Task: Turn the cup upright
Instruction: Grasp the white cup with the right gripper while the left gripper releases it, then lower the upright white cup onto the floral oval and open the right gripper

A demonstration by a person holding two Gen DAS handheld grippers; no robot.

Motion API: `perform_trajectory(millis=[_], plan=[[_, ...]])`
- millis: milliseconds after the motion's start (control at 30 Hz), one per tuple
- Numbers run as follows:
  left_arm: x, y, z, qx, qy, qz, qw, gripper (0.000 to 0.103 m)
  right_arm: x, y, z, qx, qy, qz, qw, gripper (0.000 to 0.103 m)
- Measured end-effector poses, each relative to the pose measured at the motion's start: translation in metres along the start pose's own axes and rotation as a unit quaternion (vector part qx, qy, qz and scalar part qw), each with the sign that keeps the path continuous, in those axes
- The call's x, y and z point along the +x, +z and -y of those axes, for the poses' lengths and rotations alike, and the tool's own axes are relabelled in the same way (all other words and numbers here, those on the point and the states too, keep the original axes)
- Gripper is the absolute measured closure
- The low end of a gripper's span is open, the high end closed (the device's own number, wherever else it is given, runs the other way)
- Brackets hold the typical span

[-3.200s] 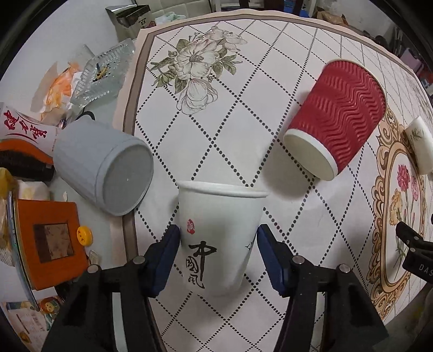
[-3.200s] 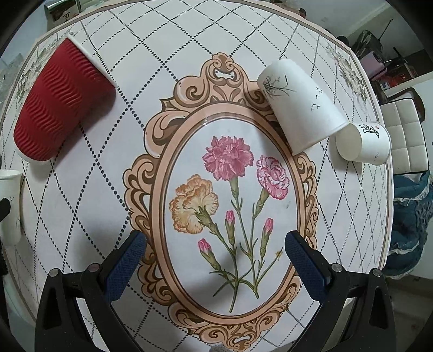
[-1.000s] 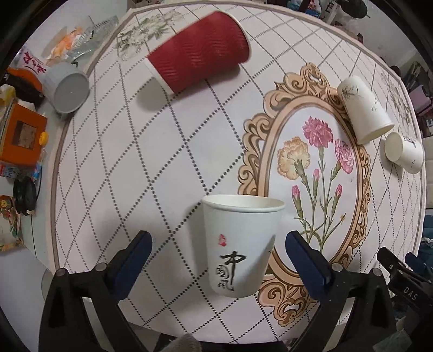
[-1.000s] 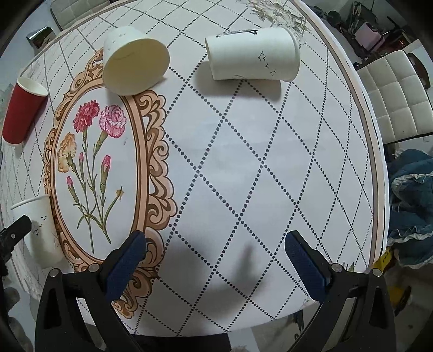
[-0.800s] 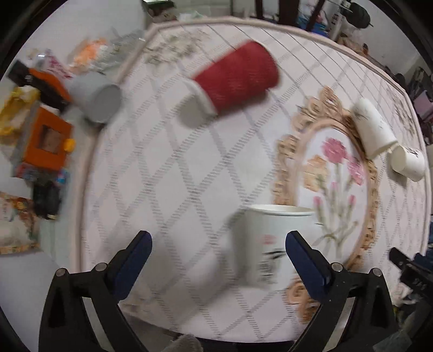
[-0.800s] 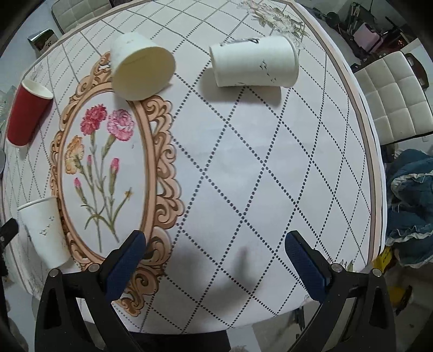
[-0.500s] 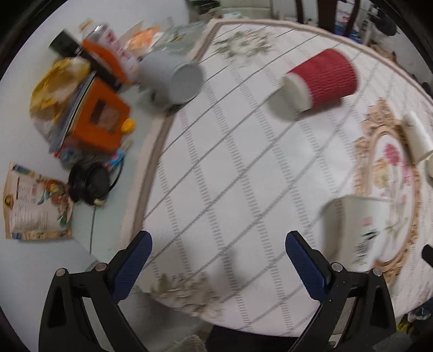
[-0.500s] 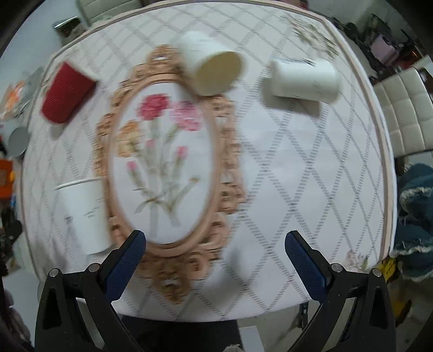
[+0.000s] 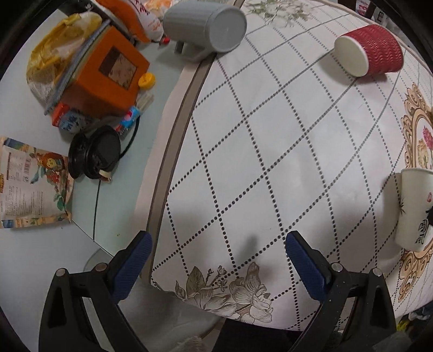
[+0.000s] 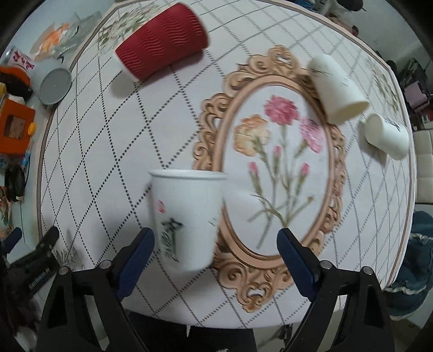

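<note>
A white paper cup with black calligraphy stands upright on the tablecloth near the front edge; it also shows at the right edge of the left wrist view. A red ribbed cup lies on its side, also seen in the left wrist view. Two white cups lie on their sides at the right. My left gripper is open and empty over the table's left front corner. My right gripper is open, with the upright cup just beyond its left finger.
A grey mug lies on its side at the cloth's left edge. An orange box, snack bags, a black round device and a printed packet crowd the bare table to the left. A white chair stands at the right.
My left gripper opened, let go of the white cup standing upright, and swung left. My right gripper swung left from the two lying white cups until the upright cup is in front of it.
</note>
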State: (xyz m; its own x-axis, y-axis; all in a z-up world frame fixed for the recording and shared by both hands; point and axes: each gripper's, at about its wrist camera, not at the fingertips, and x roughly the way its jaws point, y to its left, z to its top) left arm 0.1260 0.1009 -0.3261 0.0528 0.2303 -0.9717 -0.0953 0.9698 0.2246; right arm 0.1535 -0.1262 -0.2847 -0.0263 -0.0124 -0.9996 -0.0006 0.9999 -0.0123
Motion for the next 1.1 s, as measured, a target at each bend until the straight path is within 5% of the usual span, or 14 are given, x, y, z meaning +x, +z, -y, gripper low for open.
perform_trajectory(millis=[400,833,1100], plan=[[0.016,0.005,-0.001,0.011,-0.019,-0.016,0.9996,0.002,0.028,0.024,-0.026,0.005,0.002,-0.040,0.999,0.038],[0.014,0.016,0.011,0.026,-0.031,-0.019,0.9990,0.002,0.031,0.036,-0.035,0.017,0.002,-0.035,0.999,0.040],[0.015,0.033,0.013,0.017,-0.050,-0.035,0.9980,0.002,0.010,0.029,-0.003,0.058,0.049,0.038,0.996,0.040]])
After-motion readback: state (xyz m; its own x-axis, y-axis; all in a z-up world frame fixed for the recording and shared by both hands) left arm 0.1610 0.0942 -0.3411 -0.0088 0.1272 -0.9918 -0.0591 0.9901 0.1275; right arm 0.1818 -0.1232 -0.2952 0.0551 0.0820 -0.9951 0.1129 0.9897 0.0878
